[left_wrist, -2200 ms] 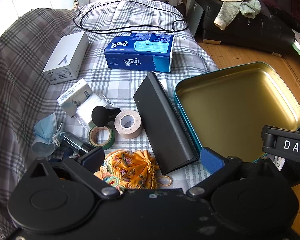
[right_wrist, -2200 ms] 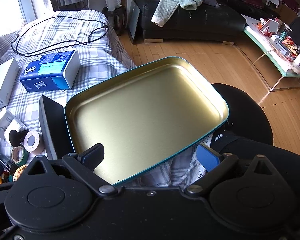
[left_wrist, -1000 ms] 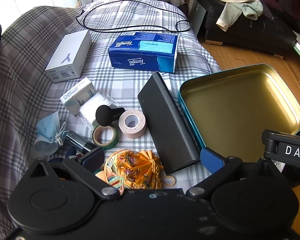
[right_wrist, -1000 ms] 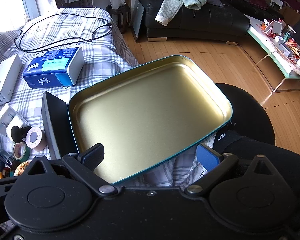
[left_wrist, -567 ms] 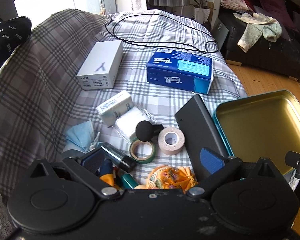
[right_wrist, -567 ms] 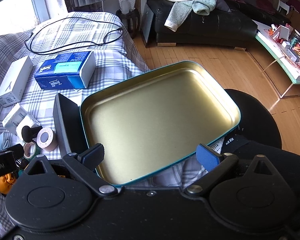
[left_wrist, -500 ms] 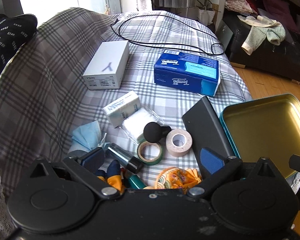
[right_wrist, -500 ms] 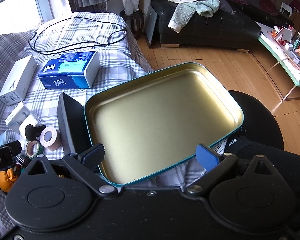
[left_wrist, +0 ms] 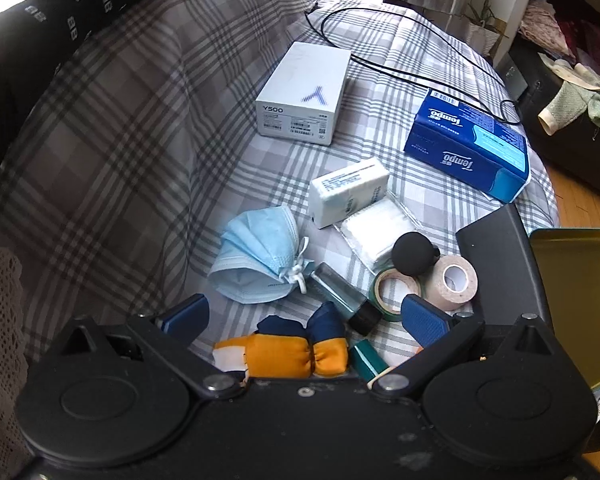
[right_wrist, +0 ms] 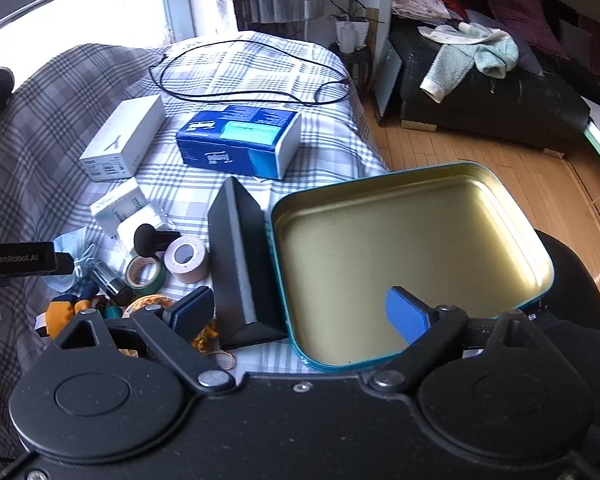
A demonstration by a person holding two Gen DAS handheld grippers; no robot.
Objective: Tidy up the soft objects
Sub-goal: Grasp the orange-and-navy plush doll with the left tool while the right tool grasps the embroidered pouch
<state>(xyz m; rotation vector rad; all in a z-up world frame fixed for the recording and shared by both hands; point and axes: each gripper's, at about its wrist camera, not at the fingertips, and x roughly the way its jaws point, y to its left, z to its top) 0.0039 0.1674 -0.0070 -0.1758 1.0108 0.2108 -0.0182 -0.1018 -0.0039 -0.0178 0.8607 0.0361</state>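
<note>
In the left wrist view, our left gripper (left_wrist: pixel 304 314) hangs over a clutter of small things on a grey plaid cloth (left_wrist: pixel 112 148). Its jaws stand wide apart and grip nothing. Between and just ahead of them lies an orange and navy stuffed cloth piece (left_wrist: pixel 288 354); a crumpled blue face mask (left_wrist: pixel 260 260) lies just beyond it. Further out are a small white tissue pack (left_wrist: pixel 348 192), a clear packet of white pads (left_wrist: pixel 374 232), a black round-headed knob (left_wrist: pixel 414 254), a green tape ring (left_wrist: pixel 394 290), a beige tape roll (left_wrist: pixel 454 280), a dark tube (left_wrist: pixel 346 300), a white box (left_wrist: pixel 304 92), a blue tissue pack (left_wrist: pixel 466 144) and a black cable (left_wrist: pixel 400 68). A flat black case (left_wrist: pixel 500 264) lies beside the gold tin (left_wrist: pixel 580 280) at the right edge.

In the right wrist view, our right gripper (right_wrist: pixel 300 314) has its jaws closing while still wide apart, with nothing pressed between them; one blue pad (right_wrist: pixel 406 316) sits over the open gold tin (right_wrist: pixel 400 256), which is empty. The black case (right_wrist: pixel 240 260) touches the tin's left wall. A patterned orange pouch (right_wrist: pixel 148 304) and a rubber band (right_wrist: pixel 222 358) lie near the other pad. The left gripper's body (right_wrist: pixel 20 262) shows at the left edge over the mask (right_wrist: pixel 74 242).
</note>
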